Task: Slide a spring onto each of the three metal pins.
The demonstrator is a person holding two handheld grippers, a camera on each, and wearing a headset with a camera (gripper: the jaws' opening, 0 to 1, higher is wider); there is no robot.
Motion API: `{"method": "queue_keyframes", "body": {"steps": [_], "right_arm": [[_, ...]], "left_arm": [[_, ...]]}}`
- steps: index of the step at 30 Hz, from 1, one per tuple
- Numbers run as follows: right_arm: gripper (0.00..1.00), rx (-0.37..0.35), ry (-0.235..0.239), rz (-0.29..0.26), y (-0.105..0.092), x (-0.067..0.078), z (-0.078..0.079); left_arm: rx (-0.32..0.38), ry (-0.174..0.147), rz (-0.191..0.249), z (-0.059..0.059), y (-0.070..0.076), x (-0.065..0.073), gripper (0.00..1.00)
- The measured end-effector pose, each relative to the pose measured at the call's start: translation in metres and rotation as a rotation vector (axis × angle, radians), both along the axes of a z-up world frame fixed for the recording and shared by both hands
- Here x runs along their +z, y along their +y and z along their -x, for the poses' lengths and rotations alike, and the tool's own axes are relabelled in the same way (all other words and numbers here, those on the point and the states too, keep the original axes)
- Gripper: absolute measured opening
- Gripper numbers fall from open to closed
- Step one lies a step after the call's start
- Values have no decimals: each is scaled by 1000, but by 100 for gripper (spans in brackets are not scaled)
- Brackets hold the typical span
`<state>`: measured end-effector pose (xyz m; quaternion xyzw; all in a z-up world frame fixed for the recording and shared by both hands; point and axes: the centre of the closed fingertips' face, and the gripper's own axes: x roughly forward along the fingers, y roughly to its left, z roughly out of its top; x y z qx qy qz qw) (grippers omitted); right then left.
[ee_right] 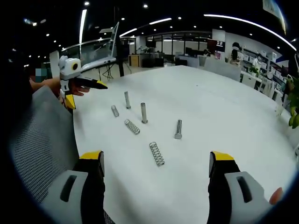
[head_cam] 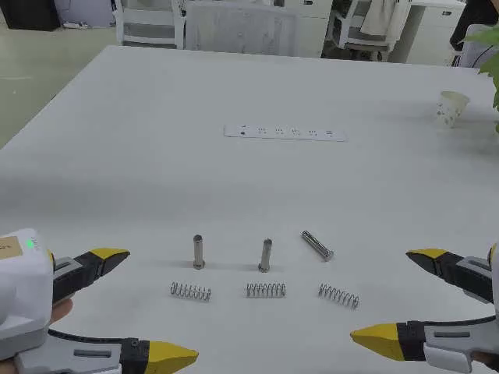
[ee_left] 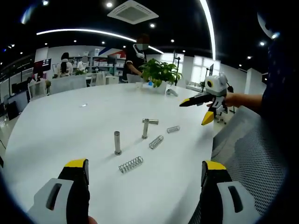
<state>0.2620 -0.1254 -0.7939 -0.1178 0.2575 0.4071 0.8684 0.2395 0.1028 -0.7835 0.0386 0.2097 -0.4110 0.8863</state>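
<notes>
- Head view: our left gripper (head_cam: 156, 305) and right gripper (head_cam: 382, 294) flank the middle pin (head_cam: 265, 255), both spread wide and empty.
- The middle pin stands upright; the left pin (head_cam: 198, 252) is upright beside it; the right pin (head_cam: 317, 245) lies tipped on its other side.
- Just nearer us than the middle pin lie the left spring (head_cam: 190, 291), middle spring (head_cam: 266, 290) and right spring (head_cam: 338, 295), none threaded.
- We judge the springs light, squashy and prone to rolling; we'd pinch gently across the coils near one end.

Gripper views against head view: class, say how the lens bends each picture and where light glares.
Head view: straight edges, soft even light, faint shadows beside the pins. Left gripper view: fisheye curves the table rim and a ceiling light strip. Right gripper view: same bulge, bright ceiling strips.
</notes>
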Motion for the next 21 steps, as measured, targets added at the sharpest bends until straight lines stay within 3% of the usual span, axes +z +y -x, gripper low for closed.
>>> {"method": "queue_keyframes", "body": {"steps": [21], "right_arm": [[93, 8, 3, 8, 0, -1, -2]], "left_arm": [[-5, 4, -1, -1, 1, 0, 97]]}}
